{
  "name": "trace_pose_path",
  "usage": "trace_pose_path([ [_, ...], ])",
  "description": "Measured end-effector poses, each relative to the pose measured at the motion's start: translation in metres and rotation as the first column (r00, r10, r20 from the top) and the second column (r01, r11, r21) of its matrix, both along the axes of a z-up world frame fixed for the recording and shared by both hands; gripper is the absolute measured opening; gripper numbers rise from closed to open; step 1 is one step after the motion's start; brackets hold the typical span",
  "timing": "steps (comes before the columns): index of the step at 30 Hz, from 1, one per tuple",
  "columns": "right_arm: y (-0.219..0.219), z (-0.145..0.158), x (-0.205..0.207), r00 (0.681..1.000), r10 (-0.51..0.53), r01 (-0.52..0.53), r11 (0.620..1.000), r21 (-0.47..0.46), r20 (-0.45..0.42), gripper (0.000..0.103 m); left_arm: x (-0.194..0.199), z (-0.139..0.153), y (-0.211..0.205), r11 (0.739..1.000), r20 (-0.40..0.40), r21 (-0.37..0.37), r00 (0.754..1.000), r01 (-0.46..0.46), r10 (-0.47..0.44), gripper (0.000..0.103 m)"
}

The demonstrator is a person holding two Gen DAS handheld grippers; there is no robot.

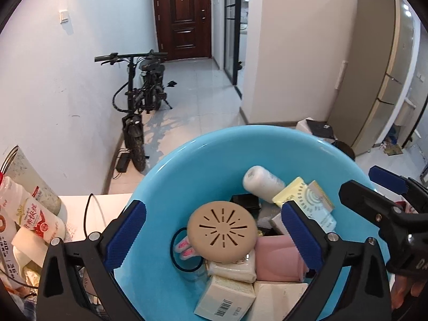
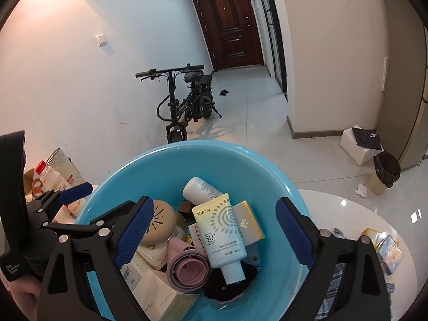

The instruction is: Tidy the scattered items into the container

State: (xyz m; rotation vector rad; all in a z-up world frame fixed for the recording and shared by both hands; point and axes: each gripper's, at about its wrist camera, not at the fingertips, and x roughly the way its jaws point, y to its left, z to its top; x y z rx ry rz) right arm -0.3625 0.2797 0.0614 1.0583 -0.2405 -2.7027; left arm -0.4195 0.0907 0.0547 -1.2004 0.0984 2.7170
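The white surface holds my blue bowl, and behind the bowl a bike leans by the wall. My left tool and right tool hang wide open over the bowl, holding nothing.

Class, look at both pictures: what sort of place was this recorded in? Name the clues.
Probably a home's entrance hall: a wooden front door ends a tiled corridor, a folding bicycle is parked by the wall, and a fridge stands nearby.

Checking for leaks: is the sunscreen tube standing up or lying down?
Lying down: the sunscreen tube rests across other items in the blue basin, cap toward the camera.
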Motion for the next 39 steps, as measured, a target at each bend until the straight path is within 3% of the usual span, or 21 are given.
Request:
trace_pose_path([
  [11,0.004,0.012,0.006,1.000,-0.001,0.000,0.999,-0.033,-0.029,0.092,0.020,0.021,-0.007,1.000,-0.050,-0.003,0.999,-0.022,0.021,0.103],
  [16,0.006,0.013,0.010,0.999,-0.014,0.011,0.996,-0.087,-0.032,0.092,0.022,0.013,-0.020,0.997,-0.002,0.066,1.000,-0.031,0.031,0.103],
  [22,-0.004,0.017,0.019,0.997,-0.036,0.031,0.996,-0.079,-0.069,0.092,0.024,0.003,-0.033,0.997,0.028,0.047,0.997,-0.069,0.067,0.103],
  [26,-0.009,0.019,0.029,0.997,-0.029,0.022,0.996,-0.086,-0.075,0.092,0.034,0.002,-0.037,0.996,0.043,0.065,0.998,-0.057,0.054,0.103],
  [30,-0.017,0.020,0.042,0.998,0.013,-0.017,0.998,-0.061,-0.065,0.092,0.058,0.013,-0.033,0.993,0.032,0.118,0.999,0.017,-0.021,0.103],
  [35,-0.021,0.020,0.063,0.997,0.033,-0.034,0.999,-0.012,-0.072,0.092,0.084,0.024,-0.034,0.999,-0.006,0.054,1.000,-0.004,0.004,0.103],
  [39,-0.015,0.021,0.084,0.995,0.026,-0.029,0.999,-0.038,-0.095,0.092,0.102,0.026,-0.039,0.999,-0.022,0.031,1.000,-0.019,0.019,0.103],
])
